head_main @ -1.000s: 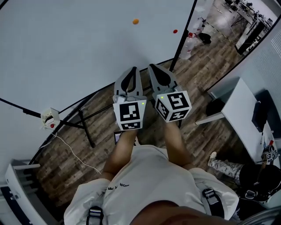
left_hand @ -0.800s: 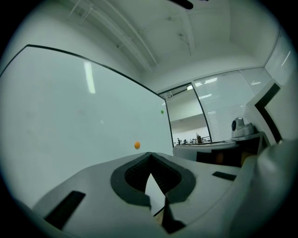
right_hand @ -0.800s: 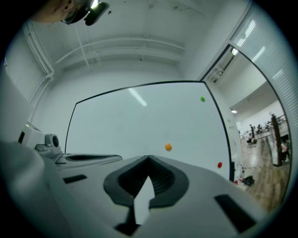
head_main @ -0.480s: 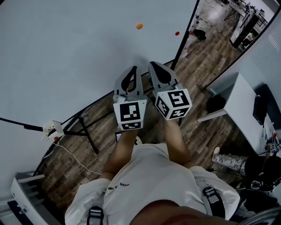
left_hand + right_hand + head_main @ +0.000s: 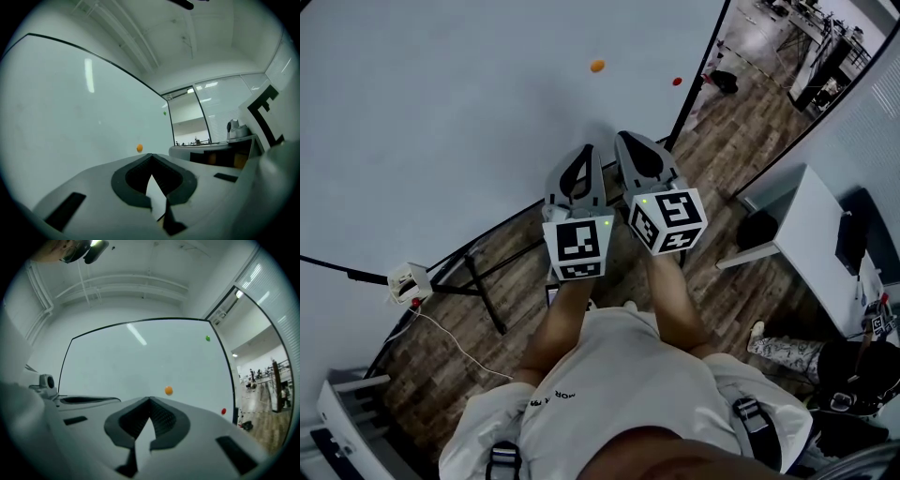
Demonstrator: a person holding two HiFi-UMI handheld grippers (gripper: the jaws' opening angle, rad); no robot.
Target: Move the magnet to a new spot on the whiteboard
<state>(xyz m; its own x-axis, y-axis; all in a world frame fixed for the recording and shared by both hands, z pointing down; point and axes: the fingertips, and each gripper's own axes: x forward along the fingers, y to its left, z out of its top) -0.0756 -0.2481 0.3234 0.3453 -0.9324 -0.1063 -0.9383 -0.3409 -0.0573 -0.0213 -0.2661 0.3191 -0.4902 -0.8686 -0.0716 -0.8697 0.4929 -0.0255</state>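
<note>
While both grippers sit low in front of the whiteboard, nothing is held in either. Board carries the magnets: orange magnet on the bare white face, up and ahead of the jaw tips, well apart from them. Red magnet is to its right, near the board's black right edge. The right gripper view also shows a green magnet high near that same edge, above the red one. Cannot tell which magnet is the task's; the orange one sits just above the jaw tips in both gripper views.

Left gripper: jaws closed tip to tip, nothing between them, pointing roughly level at the board. Right gripper: jaws also closed and empty, same heading, tip slightly further forward in the head view. The two grippers are side by side, nearly touching, marker cubes facing the head camera. Both forearms reach forward from the torso, close together and roughly parallel, bare below short white sleeves.

Wood floor lies under the board, with a black stand leg and a white power strip at the left. A white table is off to the right.
</note>
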